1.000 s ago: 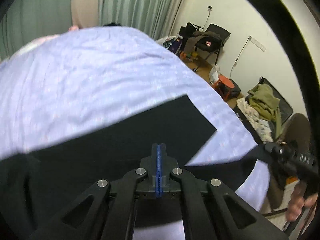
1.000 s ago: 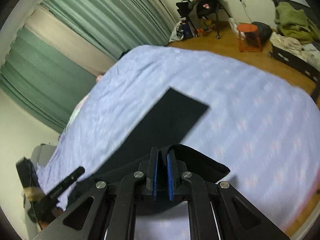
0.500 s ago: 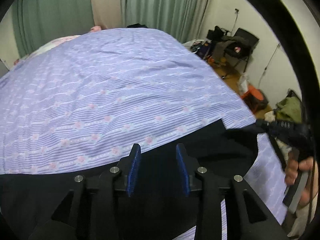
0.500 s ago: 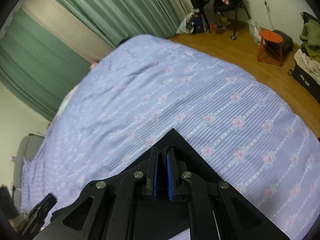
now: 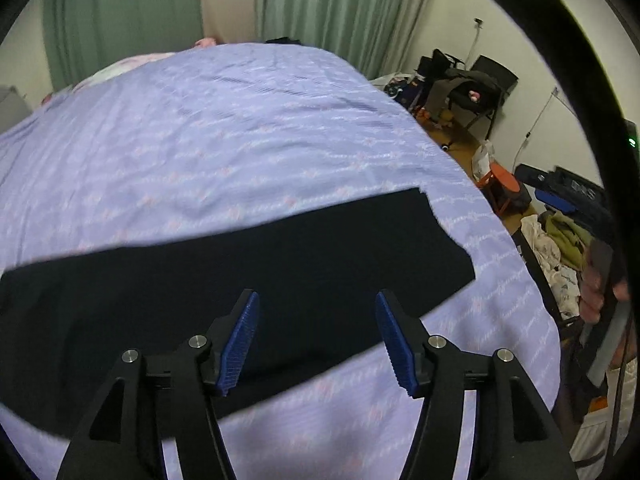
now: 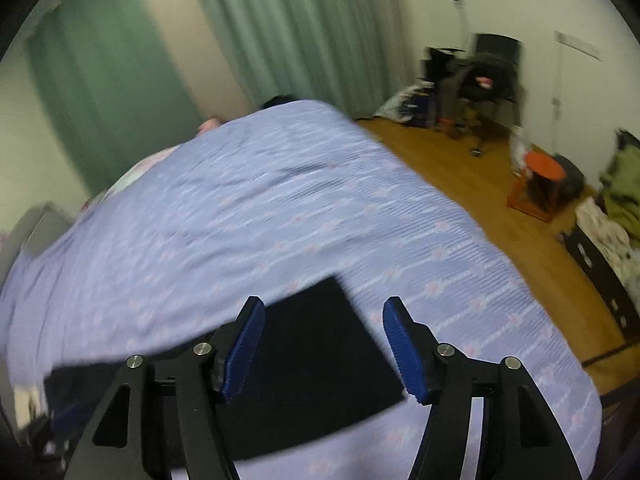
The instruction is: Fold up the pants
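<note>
Motion blur over both views, heavier in the right wrist view; flower print on the lilac bedspread smeared into streaks. One pair of black pants lying flat on the bedspread as a long dark band, left end cut off by the lens rim in the left wrist view, seams and waistband impossible to make out. Same pants in the right wrist view, only one squared end clear, the rest hidden behind gripper hardware. Two grippers: left gripper with blue pads spread wide, above the pants, holding nothing; right gripper likewise spread wide, empty. Whether either touches the cloth: cannot tell. At the right edge of the left wrist view, a blurred hand on a handle, mostly cut off. Beyond the bed: green curtains, one orange stool, one black chair heaped with clothes, a pile of laundry partly hidden.
</note>
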The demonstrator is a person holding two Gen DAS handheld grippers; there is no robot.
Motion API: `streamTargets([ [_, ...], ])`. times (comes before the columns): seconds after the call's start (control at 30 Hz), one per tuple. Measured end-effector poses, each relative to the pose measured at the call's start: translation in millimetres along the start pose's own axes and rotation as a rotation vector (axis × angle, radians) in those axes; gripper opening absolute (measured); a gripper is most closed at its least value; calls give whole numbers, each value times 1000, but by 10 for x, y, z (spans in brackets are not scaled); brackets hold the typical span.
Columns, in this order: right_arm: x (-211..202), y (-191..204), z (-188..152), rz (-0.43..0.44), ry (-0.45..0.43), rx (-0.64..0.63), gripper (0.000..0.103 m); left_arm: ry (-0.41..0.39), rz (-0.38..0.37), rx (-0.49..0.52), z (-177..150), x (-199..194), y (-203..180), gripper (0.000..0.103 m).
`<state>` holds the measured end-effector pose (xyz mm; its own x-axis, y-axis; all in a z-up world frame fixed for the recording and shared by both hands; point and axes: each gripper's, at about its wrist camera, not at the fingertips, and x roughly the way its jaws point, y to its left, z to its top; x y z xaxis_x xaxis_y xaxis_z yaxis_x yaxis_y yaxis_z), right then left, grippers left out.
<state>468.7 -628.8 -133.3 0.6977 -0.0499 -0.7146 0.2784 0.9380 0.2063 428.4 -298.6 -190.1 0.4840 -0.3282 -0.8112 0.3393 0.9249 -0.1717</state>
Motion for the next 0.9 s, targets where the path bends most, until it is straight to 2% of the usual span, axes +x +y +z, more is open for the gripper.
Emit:
streamTargets([
  [0.27,-503,1110,-875,173,125,-158,63,25,44,-147,-880,-824,998,64],
  [0.37,-678,1638,-1195,221,172,-207,64,13,55,-219,-1157,-1185,1465,64],
  [0.5,-862,2342,-1586,281,239,-216,64,-35,100,-294,-1479,-1671,2147,70],
  [0.6,-888,2838,-1895,289,305,-208,64,-66,169,-327,-1686,-1981,2687,76],
  [0.77,-744,3554,-2433,272,379,-161,71,-62,251,-425,-2126,-2284,3746,83],
  [0.9,-527,4048,-2866,220,436,-154,71,-38,229,-509,-2364,-2216,4408,83],
])
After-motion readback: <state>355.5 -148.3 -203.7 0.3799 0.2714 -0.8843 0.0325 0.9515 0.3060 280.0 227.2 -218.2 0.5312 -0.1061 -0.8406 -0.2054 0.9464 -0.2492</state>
